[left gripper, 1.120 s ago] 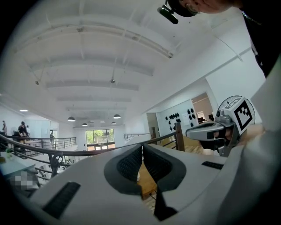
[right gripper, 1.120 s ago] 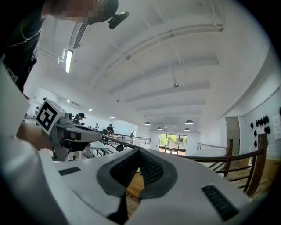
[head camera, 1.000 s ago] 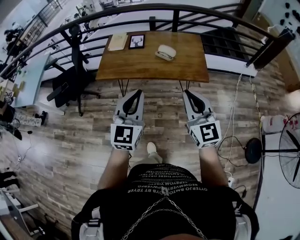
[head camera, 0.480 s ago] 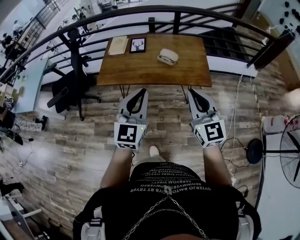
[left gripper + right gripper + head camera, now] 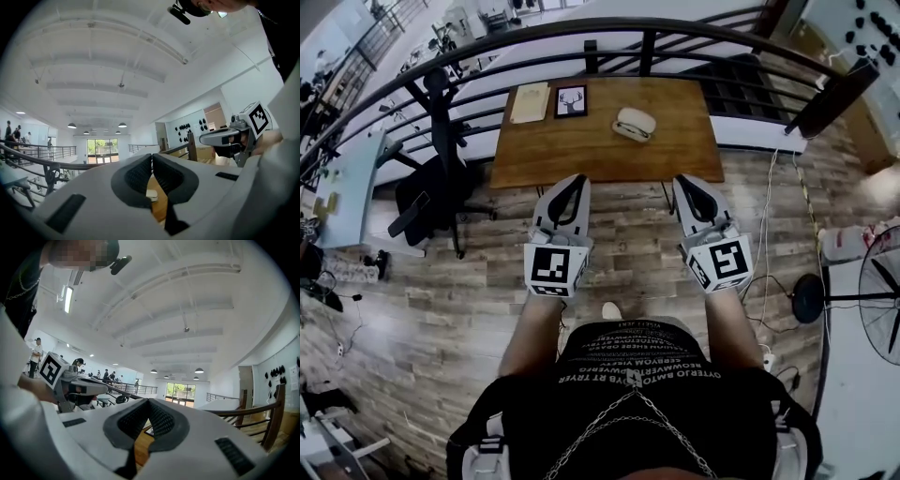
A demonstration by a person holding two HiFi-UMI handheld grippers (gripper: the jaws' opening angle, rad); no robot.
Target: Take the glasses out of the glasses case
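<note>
Left tongs (image 5: 572, 181) and right tongs (image 5: 685, 181) hanging shut and empty, I am judging the far glasses case (image 5: 634, 124) light, smooth, best pinched sideways.

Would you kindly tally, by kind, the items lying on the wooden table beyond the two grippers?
glasses case: 1
framed deer picture: 1
tan pad: 1
Total: 3
</note>
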